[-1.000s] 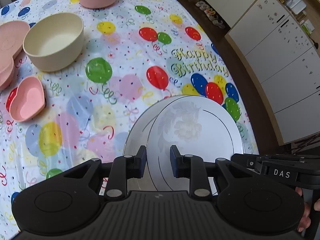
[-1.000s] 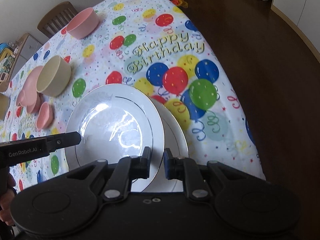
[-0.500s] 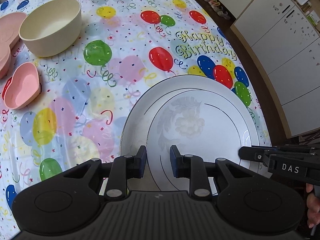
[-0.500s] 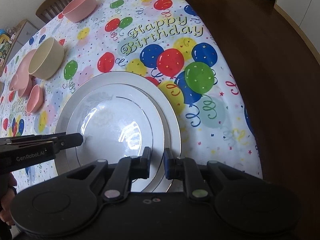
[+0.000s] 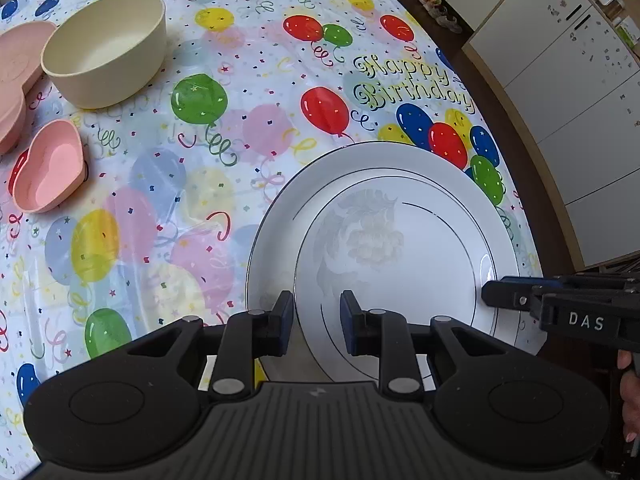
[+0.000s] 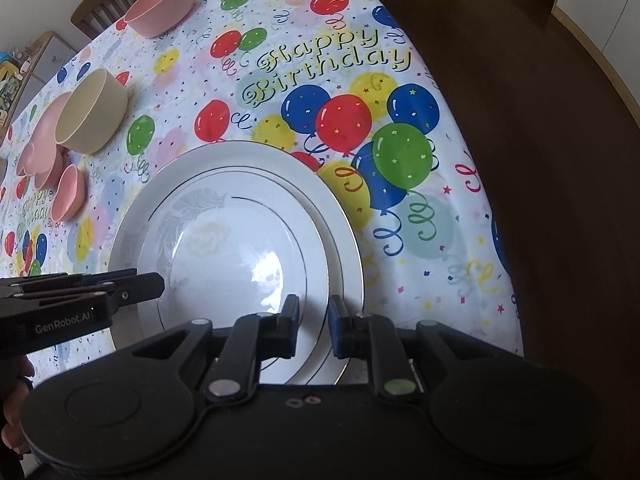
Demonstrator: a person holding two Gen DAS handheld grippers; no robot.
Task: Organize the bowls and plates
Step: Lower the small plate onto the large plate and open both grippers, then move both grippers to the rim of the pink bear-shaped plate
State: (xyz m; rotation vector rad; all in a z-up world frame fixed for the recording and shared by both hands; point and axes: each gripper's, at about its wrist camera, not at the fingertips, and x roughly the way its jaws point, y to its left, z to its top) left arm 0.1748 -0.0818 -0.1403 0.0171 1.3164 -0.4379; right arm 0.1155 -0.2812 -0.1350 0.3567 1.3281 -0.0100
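A smaller white plate (image 5: 400, 264) with a silver ring and a faint floral print lies on a larger white plate (image 5: 276, 232) near the table's corner; both also show in the right wrist view, the smaller plate (image 6: 240, 256) on the larger plate (image 6: 136, 208). My left gripper (image 5: 316, 322) is slightly open, its jaws on either side of the smaller plate's near-left rim. My right gripper (image 6: 313, 328) is slightly open at the plates' near-right rim. Each gripper shows in the other's view: the right gripper (image 5: 492, 294) and the left gripper (image 6: 158, 280).
A cream bowl (image 5: 104, 48), a pink heart-shaped dish (image 5: 48, 168), pink plates (image 5: 16, 64) and a pink bowl (image 6: 160, 8) stand further back on the balloon tablecloth (image 5: 192, 184). The table edge (image 6: 472, 184) drops to a dark floor on the right. White cabinets (image 5: 568, 64) stand beyond.
The smaller plate came down from a tilt above the table and now lies flat, stacked on the larger plate. Both grippers followed it down and their jaws have loosened a little.
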